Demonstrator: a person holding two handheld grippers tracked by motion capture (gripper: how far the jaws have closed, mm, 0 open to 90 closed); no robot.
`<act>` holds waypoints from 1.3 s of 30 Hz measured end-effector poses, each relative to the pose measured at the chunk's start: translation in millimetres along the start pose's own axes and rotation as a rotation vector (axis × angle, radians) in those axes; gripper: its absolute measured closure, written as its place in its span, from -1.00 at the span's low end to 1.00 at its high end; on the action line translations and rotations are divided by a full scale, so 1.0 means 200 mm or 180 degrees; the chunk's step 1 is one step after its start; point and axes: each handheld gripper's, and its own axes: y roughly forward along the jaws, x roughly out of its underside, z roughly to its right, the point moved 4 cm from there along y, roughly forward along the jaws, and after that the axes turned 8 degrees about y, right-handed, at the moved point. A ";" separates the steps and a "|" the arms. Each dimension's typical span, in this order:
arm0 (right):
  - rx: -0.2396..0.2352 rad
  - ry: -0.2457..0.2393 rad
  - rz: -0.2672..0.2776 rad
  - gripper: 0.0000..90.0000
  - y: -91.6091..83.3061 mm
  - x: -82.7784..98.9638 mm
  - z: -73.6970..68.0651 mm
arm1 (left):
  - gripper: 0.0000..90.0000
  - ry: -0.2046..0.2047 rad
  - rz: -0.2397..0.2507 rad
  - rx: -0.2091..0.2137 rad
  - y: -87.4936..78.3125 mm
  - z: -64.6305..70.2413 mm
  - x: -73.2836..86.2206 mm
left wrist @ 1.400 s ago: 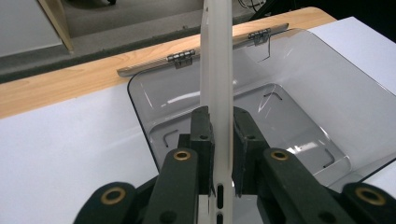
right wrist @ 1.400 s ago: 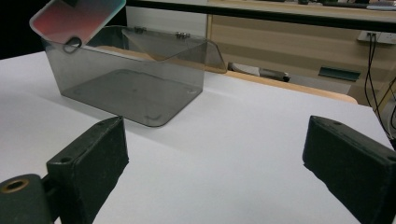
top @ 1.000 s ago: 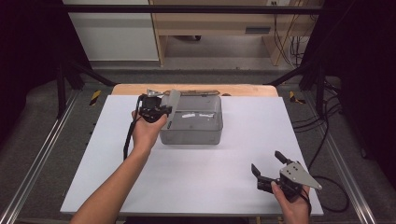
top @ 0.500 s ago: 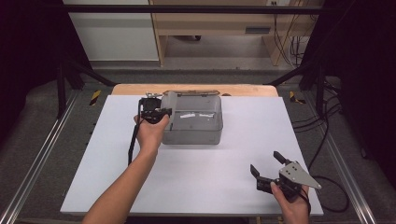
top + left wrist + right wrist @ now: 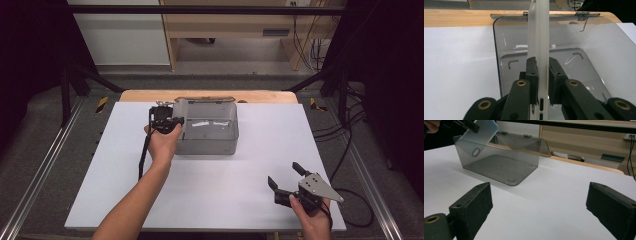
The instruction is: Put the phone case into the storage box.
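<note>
So my left gripper [image 5: 541, 75] has its jaws pinched on a thin frosted card [image 5: 539, 37] — right over the clear box [image 5: 207, 127] on the table [image 5: 250, 200]. Dropping it in looks left. My right gripper [image 5: 289, 181] waits, jaws wide apart.
</note>
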 end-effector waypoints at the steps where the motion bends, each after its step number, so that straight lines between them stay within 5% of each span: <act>1: -0.0004 0.0005 0.0000 -0.84 0.00 0.00 0.00 | 0.79 -0.0005 0.0001 -0.0003 0.00 0.00 0.00; 15: -0.0130 0.0014 -0.0011 -0.84 0.01 0.00 -0.03 | 0.79 -0.0200 -0.0080 -0.0065 0.02 0.02 0.00; 39: -0.0090 0.0040 -0.0047 -0.84 0.02 0.01 -0.02 | 0.79 -0.0155 -0.0267 0.0080 0.11 0.03 0.04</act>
